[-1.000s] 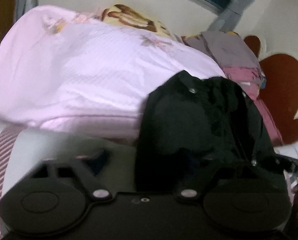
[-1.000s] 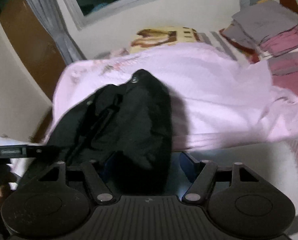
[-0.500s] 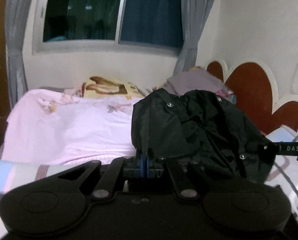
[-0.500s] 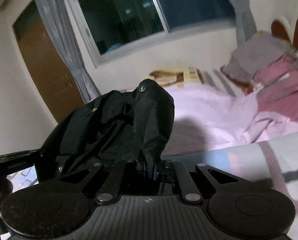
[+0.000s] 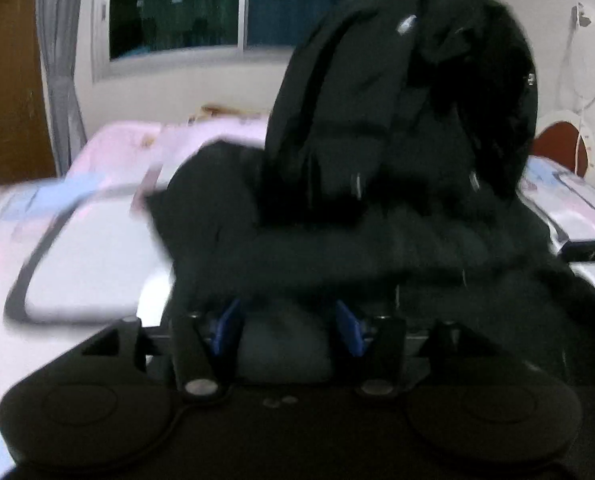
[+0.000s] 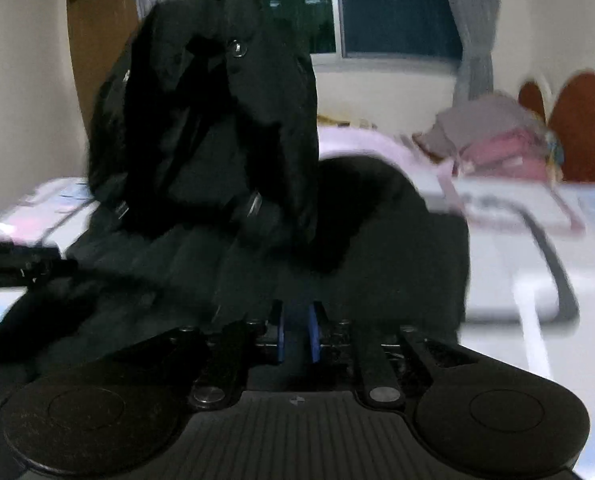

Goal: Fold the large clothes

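Right now the black jacket (image 5: 397, 128) is billowing up in front of both claws, its upper part standing tall against the window (image 5: 225, 4) while its lower part is slumping in a dark heap onto the bed (image 5: 77, 264). Seen from the left wrist, the garment is lying ahead and to the right of the left claw (image 5: 287, 330), whose jaws have just been opening and are standing apart; pale bedding is showing between the blue pads and no cloth is pressing against them. From the right wrist, the same jacket (image 6: 217, 112) is rising ahead and to the left of the right claw (image 6: 297, 332), whose jaws are sitting close together with only a narrow gap; whether a fold of fabric is caught between them I cannot tell, as the picture is blurred and dark there. Judging by that, the jacket is spanning across between the two claws, its long axis running side to side, and neither claw looks nearer to the heap.
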`<state>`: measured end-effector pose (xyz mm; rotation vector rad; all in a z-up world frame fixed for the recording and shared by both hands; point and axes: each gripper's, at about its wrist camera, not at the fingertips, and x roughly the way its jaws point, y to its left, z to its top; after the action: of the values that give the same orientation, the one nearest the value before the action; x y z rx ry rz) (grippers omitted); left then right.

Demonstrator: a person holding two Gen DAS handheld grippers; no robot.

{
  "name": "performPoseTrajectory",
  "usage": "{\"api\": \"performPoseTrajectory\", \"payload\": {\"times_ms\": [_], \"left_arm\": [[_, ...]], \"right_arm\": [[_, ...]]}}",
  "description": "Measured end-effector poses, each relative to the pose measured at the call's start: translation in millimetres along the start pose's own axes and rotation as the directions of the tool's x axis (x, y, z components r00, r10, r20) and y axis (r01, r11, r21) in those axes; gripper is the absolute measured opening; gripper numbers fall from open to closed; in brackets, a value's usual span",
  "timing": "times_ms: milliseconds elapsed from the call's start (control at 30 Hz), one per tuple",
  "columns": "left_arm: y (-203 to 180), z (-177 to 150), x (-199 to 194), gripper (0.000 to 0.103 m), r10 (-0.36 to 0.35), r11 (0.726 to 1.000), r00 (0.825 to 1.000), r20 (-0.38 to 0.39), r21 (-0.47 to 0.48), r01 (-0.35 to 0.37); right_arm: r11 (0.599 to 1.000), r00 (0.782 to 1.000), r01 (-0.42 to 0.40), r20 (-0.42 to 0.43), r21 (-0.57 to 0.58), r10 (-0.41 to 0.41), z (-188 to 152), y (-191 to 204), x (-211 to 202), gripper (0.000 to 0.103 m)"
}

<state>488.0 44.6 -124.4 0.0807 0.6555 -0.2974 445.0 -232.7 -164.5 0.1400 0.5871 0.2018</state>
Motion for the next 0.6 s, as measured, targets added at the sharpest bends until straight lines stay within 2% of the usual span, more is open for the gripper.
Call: {"api": "performPoseTrajectory", "payload": {"times_ms": [100,200,233,300,367,433,500,533,567,600], "left_arm": [[17,7,-14,0.047,-0.012,0.997,0.999,0.038,-0.078,0.015],[31,52,-11,0.047,-0.022,0.987,0.995,0.095,-0.154,0.037],[34,68,-12,0.047,-0.020,0.982,0.993,0.113,-0.187,0.041],[35,90,-13,0.054,-0.021,0.971,0.988,0.150,-0.234,0.056],[33,106,-9,0.057,-0.057,0.957,0.987,0.147,-0.273,0.096],[27,101,7,0.057,-0.087,0.950,0.994,0.064,-0.296,0.102],[15,83,28,0.052,-0.081,0.964,0.995,-0.056,-0.257,0.064],[7,68,43,0.051,-0.051,0.976,0.989,-0.136,-0.217,0.021],[1,51,58,0.051,-0.047,0.983,0.977,-0.210,-0.182,0.008],[0,40,65,0.051,-0.055,0.983,0.974,-0.220,-0.186,0.013]], "right_arm": [[0.992,0.999,0.014,0.049,0.122,-0.020,21,-19,-10,0.012],[0.976,0.993,0.020,0.110,0.216,-0.045,63,-33,-13,0.012],[0.972,0.990,0.020,0.134,0.233,-0.052,79,-35,-15,0.012],[0.973,0.981,0.010,0.187,0.233,-0.055,99,-34,-23,0.012],[0.977,0.977,-0.020,0.210,0.212,-0.025,112,-27,-24,0.012],[0.976,0.988,-0.063,0.148,0.211,0.032,113,-20,-9,0.012],[0.980,0.996,-0.083,0.038,0.182,0.077,95,-8,17,0.012],[0.982,0.994,-0.089,-0.042,0.165,0.097,79,-3,35,0.012],[0.988,0.981,-0.090,-0.161,0.123,0.109,60,5,59,0.012],[0.995,0.964,-0.059,-0.254,0.081,0.078,42,11,76,0.012]]}}
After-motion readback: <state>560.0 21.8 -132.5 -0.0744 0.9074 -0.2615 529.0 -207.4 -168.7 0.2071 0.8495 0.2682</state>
